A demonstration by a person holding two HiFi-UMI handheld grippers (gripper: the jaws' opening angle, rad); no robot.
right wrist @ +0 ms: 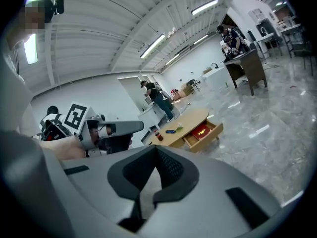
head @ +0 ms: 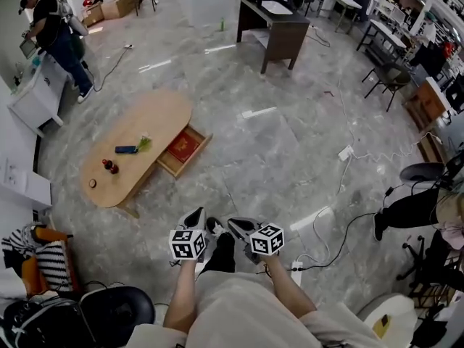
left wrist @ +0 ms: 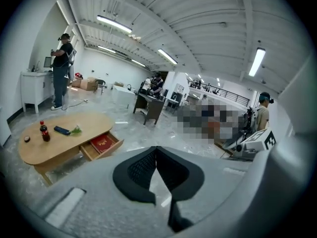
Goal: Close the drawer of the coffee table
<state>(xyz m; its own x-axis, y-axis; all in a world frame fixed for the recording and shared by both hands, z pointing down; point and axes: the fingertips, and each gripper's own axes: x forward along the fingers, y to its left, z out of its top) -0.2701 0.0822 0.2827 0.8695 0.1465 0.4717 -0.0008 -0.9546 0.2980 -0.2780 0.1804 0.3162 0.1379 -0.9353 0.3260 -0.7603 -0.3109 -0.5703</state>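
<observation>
1. Target location. The drawer [head: 197, 156] is standing pulled out of the coffee table [head: 145, 122], projecting from the table's long side, the side facing the operator. A red book [head: 183, 148] is lying flat inside it. A dark bottle [head: 110, 167], a blue remote-like item [head: 125, 149] and a small green item [head: 143, 143] are resting on the table top, clear of the drawer's travel.

2. Tool state. The left gripper [head: 194, 217] and the right gripper [head: 241, 228] are being held side by side, well apart from the coffee table, on its drawer side. Each gripper's own view is showing its two jaws with tips meeting and nothing between them. Both tools are therefore closed and empty.

3. Governing relation. The drawer is sliding across the coffee table's long axis, so the closing push is likely needing to run straight at the drawer front, toward the table body. The drawer front is facing roughly toward the grippers but obliquely. The left gripper is sitting slightly nearer the coffee table than the right and appears the better candidate for contact.

4. Progress. No contact is being made; the approach to the coffee table is not yet done.
</observation>
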